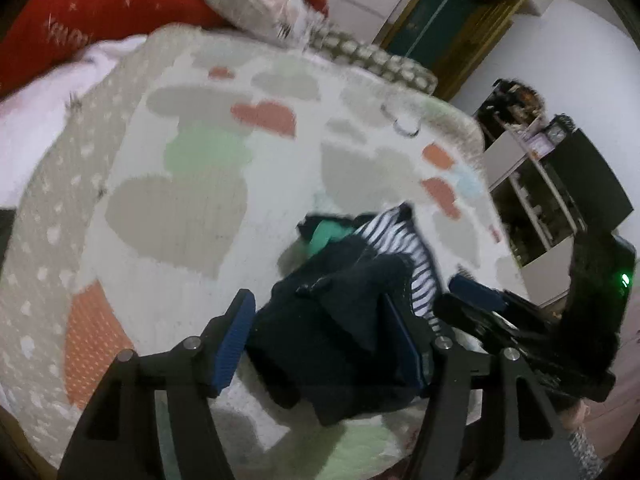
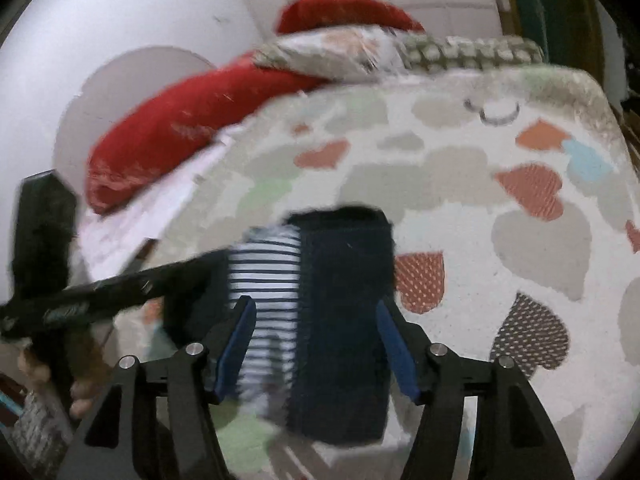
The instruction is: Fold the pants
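1. Task item: dark navy fabric pants [image 2: 344, 320], folded into a compact rectangular bundle. Long axis runs from near the camera toward the far end of the bed in the right wrist view; short top edge faces the headboard side. In the left wrist view the bundle looks rumpled, w/ loose flaps, and lies diagonally.

2. Adjacent items: navy-and-white striped garment [image 2: 266, 280] touching the pants' left edge (right wrist view). A green fabric piece [image 1: 330, 234] shows at the far end of the pile in the left wrist view.

3. Left gripper [image 1: 320, 334]: black frame, blue ribbed pads. Jaws stand apart around the pants; left pad is clear of the cloth w/ bedspread visible between; right pad sits against or just beside the fabric, contact not resolvable. No grip.

4. Right gripper [image 2: 318, 346]: jaws parted, straddling both striped garment and pants. Pads not pressing on cloth. Motion blur limits detail.

5. Surface: white quilted bedspread [image 2: 460, 208] printed w/ grey, orange, green and blue hearts. The pile lies near its front edge.

6. Room: long red cushion [image 2: 168, 132] and a patterned pillow [image 2: 332, 54] at the far end; white walls; dark green door w/ yellow-brown frame [image 1: 444, 20]; cluttered shelf unit [image 1: 532, 184] at right.
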Demonstrator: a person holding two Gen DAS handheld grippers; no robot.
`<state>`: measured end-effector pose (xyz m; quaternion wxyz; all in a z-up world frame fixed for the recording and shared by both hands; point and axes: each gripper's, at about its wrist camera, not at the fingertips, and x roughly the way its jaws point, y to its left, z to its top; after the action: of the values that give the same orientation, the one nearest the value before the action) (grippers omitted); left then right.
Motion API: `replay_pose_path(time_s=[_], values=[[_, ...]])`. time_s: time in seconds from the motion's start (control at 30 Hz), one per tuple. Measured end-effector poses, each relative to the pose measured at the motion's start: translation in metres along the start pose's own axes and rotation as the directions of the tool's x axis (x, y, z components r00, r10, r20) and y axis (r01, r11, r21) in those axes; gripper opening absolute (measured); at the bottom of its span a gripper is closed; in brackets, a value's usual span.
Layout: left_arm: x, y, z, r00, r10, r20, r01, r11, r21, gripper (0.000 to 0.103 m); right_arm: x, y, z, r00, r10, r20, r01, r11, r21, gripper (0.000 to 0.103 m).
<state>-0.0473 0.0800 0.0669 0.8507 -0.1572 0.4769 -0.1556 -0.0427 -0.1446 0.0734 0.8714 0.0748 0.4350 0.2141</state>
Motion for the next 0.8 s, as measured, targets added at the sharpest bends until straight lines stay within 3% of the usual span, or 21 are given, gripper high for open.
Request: replay_pose_path(time_s=[0.07, 0.1, 0.17, 0.23, 0.37, 0.47, 0.6, 0.63, 0.73, 0.8], values=[[0.008, 0.003, 0.0, 1.0, -0.009, -0.025, 0.009, 1.0, -0.022, 0.048, 0.019, -0.006, 0.001, 0.999, -0.013, -0.029, 0.013, 1.0, 0.028, 0.062], [0.01, 0.003, 0.001, 0.999, -0.024, -0.035, 0.023, 0.999, -0.029, 0.04, 0.028, -0.012, 0.001, 0.999, 0.006, -0.043, -0.004, 0.999, 0.052, 0.034], [0.009, -0.006, 0.005, 1.0, -0.014, -0.019, 0.014, 1.0, -0.01, 0.035, 0.03, -0.022, 0.003, 0.996, 0.079, -0.037, -0.074, 0.99, 0.122, 0.023], [0.007, -0.019, 0.012, 1.0, -0.011, -0.004, 0.011, 1.0, 0.019, 0.031, 0.02, -0.025, 0.005, 0.996, 0.093, -0.002, -0.092, 0.988, 0.123, 0.013], [0.011, -0.048, 0.029, 1.0, -0.023, 0.014, 0.022, 0.998, 0.063, 0.03, 0.004, -0.038, 0.009, 0.997, 0.05, 0.057, -0.057, 0.988, 0.14, 0.013], [0.029, -0.064, 0.038, 0.999, 0.047, 0.006, -0.048, 0.993, 0.105, 0.033, 0.0, -0.057, 0.01, 0.997, 0.014, 0.074, -0.028, 0.982, 0.184, 0.014], [0.062, -0.051, 0.039, 0.977, 0.213, -0.013, -0.211, 0.974, 0.083, 0.052, 0.008, -0.074, 0.005, 0.998, 0.025, 0.059, -0.039, 0.97, 0.24, 0.04], [0.064, -0.044, 0.039, 0.977, 0.212, -0.027, -0.21, 0.976, 0.056, 0.052, 0.004, -0.075, 0.003, 0.997, 0.029, 0.069, -0.045, 0.968, 0.245, 0.041], [0.053, -0.031, 0.045, 0.992, 0.113, -0.05, -0.114, 0.993, -0.01, 0.052, -0.017, -0.073, 0.003, 0.992, -0.023, 0.128, -0.008, 0.973, 0.232, 0.042], [0.031, -0.03, 0.05, 0.998, 0.057, -0.015, -0.058, 0.998, -0.037, 0.052, -0.036, -0.071, 0.002, 0.982, -0.035, 0.186, -0.007, 0.975, 0.221, 0.042]])
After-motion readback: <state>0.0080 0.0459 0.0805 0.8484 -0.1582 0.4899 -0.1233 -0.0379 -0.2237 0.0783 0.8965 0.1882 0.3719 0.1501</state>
